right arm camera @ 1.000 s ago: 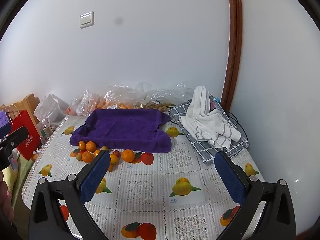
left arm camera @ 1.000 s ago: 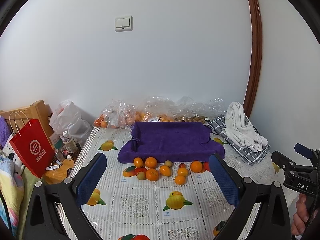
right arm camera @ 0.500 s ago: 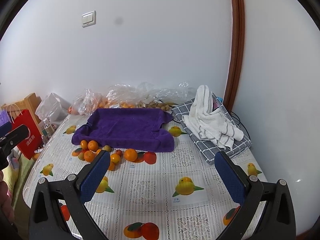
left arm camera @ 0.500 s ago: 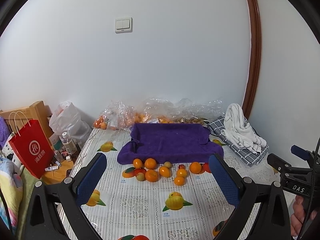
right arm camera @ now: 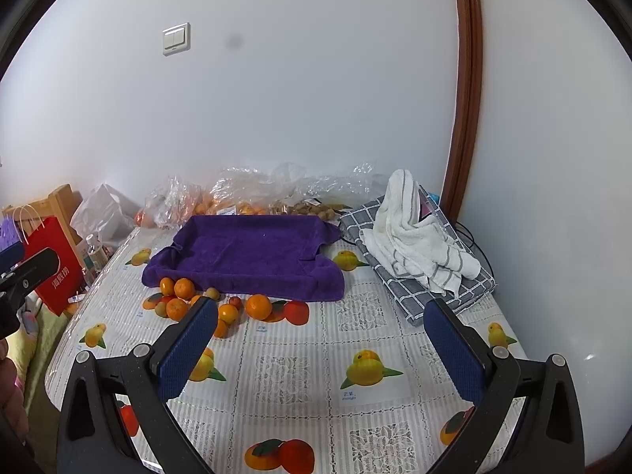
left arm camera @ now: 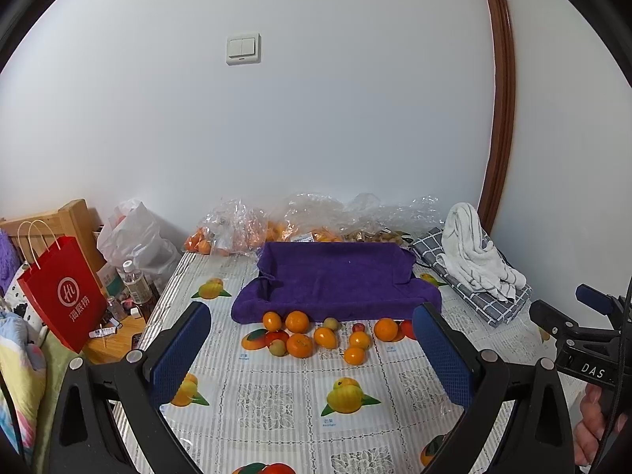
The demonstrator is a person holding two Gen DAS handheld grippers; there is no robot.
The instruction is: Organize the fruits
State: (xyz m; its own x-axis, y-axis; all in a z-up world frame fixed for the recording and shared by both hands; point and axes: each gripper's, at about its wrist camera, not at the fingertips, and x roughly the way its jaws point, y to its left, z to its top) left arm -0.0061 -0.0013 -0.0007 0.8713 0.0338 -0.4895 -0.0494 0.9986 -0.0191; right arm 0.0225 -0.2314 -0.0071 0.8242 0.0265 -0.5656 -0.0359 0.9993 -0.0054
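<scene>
Both the left gripper (left arm camera: pixel 312 349) and right gripper (right arm camera: pixel 322 345) hover with fingers spread wide and empty above the desk (right arm camera: pixel 292 379), the fruits (left arm camera: pixel 316 337) clustered just before the purple towel (left arm camera: pixel 335 276).

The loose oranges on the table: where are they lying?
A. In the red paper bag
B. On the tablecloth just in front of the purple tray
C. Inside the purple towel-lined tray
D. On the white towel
B: the oranges lie on the tablecloth along the purple tray's near edge, with none inside it.
</scene>
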